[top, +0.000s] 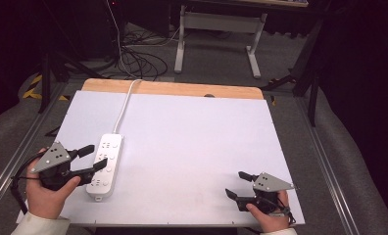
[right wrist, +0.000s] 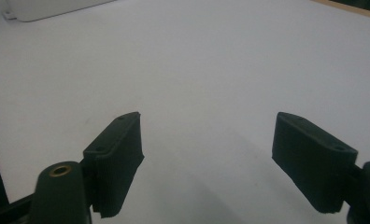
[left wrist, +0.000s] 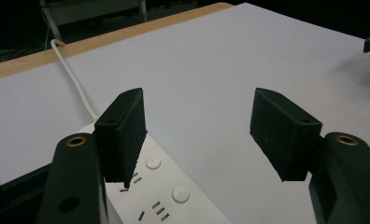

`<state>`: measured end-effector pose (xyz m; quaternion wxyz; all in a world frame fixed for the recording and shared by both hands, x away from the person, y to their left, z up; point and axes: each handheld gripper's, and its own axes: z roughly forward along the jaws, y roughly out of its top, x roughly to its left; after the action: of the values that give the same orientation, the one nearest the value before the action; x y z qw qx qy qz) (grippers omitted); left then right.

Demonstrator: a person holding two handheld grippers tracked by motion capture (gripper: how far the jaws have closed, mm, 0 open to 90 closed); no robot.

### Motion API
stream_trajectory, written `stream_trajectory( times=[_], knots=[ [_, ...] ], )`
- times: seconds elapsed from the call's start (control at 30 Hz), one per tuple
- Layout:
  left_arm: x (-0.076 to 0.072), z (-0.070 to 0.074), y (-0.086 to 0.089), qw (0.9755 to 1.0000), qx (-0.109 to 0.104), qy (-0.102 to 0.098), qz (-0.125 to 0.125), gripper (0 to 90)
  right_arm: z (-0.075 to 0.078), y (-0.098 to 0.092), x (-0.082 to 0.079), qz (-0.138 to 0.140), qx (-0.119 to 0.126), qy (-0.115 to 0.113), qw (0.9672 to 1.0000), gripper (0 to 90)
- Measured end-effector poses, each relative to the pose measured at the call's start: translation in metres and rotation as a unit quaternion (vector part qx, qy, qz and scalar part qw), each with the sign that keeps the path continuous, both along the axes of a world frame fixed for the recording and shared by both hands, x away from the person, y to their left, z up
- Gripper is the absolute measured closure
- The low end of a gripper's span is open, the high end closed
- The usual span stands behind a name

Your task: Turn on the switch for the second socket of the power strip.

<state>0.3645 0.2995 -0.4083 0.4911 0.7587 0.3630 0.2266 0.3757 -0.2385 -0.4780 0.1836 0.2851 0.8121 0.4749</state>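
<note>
White power strip (top: 105, 165) lies flat on the white table sheet (top: 192, 147), near-left part of the table, long axis running near to far; its white cord (top: 125, 105) leaves the far end and runs over the wooden far edge (top: 172, 88) of the table. Socket slots and round buttons face up. Left gripper (top: 96, 157) held in the person's left hand (top: 47, 193) at the near-left edge, pointing right toward the strip; jaws stand apart, nothing clamped between them. In the high view the near jaw tip overlaps the strip's left side, the far jaw tip sits just beside its left edge; contact cannot be told. In the left gripper view (left wrist: 199, 135) one jaw hangs over the strip's top face (left wrist: 167, 196) and the other over bare sheet, so the strip is under one jaw and not between the pair. Right gripper (top: 236, 184) held in the right hand (top: 268, 215) at the near-right corner of the sheet, well apart from the strip, pointing left; jaws apart, empty. Right gripper view (right wrist: 206, 158) shows bare white sheet between its jaws, with an end of the strip (right wrist: 43, 9) far off at the top left corner. Grey floor, cables and a white desk frame (top: 216, 34) beyond the far edge.
</note>
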Motion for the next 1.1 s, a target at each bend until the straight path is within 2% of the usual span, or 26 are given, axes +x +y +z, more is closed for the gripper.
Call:
stream_trajectory(
  times=[0.1, 0.17, 0.27, 0.5, 0.53, 0.57, 0.63, 0.77, 0.8, 0.83, 0.87, 0.9, 0.93, 1.03, 1.07, 1.1],
  knots=[
    [0.003, 0.001, -0.001, 1.0, -0.004, 0.002, 0.003, 36.5, -0.001, 0.0, 0.0, 0.001, -0.001, 0.002, 1.0, 24.8],
    [0.006, 0.001, -0.001, 1.0, 0.002, 0.0, 0.001, 36.6, -0.001, 0.0, 0.0, 0.001, -0.001, 0.003, 1.0, 24.8],
    [0.014, 0.003, -0.004, 1.0, -0.002, 0.009, 0.0, 36.5, -0.001, 0.001, 0.001, 0.001, 0.001, 0.005, 1.0, 24.8],
    [0.021, 0.002, -0.003, 1.0, 0.001, 0.005, 0.003, 36.3, -0.001, 0.0, 0.0, 0.001, 0.003, 0.004, 1.0, 24.8],
    [0.022, 0.0, -0.003, 0.9999, -0.014, -0.002, -0.001, 33.6, -0.001, 0.0, 0.0, 0.001, 0.003, 0.004, 1.0, 24.8],
    [0.022, 0.0, -0.003, 0.9999, -0.014, -0.002, -0.001, 33.4, -0.001, 0.0, 0.0, 0.001, 0.003, 0.004, 1.0, 24.8],
    [0.025, -0.001, -0.002, 0.9998, -0.018, 0.005, 0.0, 39.4, -0.001, 0.0, 0.0, 0.002, 0.002, 0.004, 1.0, 24.8],
    [0.032, -0.004, 0.0, 0.9998, -0.013, 0.017, -0.006, 59.6, -0.001, 0.0, 0.0, 0.001, 0.003, 0.003, 1.0, 24.7],
    [0.034, -0.005, 0.0, 0.9996, -0.016, 0.023, -0.006, 59.6, -0.001, 0.0, 0.0, 0.001, 0.003, 0.003, 1.0, 24.7],
    [0.036, -0.006, 0.001, 0.9996, -0.014, 0.024, -0.005, 63.7, -0.001, 0.0, 0.0, 0.001, 0.003, 0.003, 1.0, 24.7],
    [0.038, -0.006, 0.003, 0.9996, -0.012, 0.027, -0.005, 72.7, -0.001, 0.0, 0.0, 0.002, 0.002, 0.004, 1.0, 24.7],
    [0.039, -0.007, 0.004, 0.9995, -0.011, 0.028, -0.002, 72.7, -0.001, 0.0, 0.0, 0.002, 0.002, 0.004, 1.0, 24.7],
    [0.043, -0.008, 0.006, 0.9996, -0.004, 0.027, 0.003, 78.7, -0.001, 0.0, 0.001, 0.003, 0.002, 0.003, 1.0, 24.7],
    [0.046, -0.009, 0.008, 0.9995, 0.007, 0.029, 0.006, 84.7, -0.001, 0.0, 0.001, 0.002, 0.0, 0.004, 1.0, 24.7],
    [0.05, -0.012, 0.009, 0.9991, 0.009, 0.042, 0.004, 87.4, -0.001, 0.0, 0.001, 0.001, 0.0, 0.005, 1.0, 24.7],
    [0.05, -0.012, 0.009, 0.9991, 0.009, 0.042, 0.004, 89.3, -0.001, 0.0, 0.001, 0.001, 0.0, 0.005, 1.0, 24.7]
  ],
)
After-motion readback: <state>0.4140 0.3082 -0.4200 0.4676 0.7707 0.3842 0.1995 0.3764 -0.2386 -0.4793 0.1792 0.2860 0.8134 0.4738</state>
